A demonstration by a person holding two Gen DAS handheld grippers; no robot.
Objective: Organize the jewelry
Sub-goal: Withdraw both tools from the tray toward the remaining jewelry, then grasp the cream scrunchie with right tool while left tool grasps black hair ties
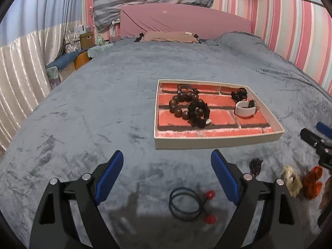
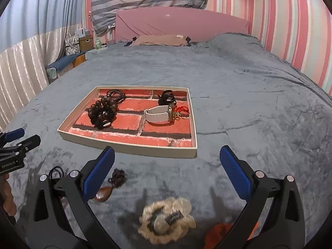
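Bedspread: broad grey expanse left of and beyond the tray, unobstructed. Near strip before the tray: cluttered with a dark hair tie with red beads, wooden pendant, cream scrunchie, orange scrunchie. Tray interior: front brick row bare; wooden bead bracelet and white watch occupy the middle.

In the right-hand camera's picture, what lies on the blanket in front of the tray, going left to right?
Black cord loop → brown pendant → cream scrunchie → orange scrunchie, partly hidden behind the gripper.
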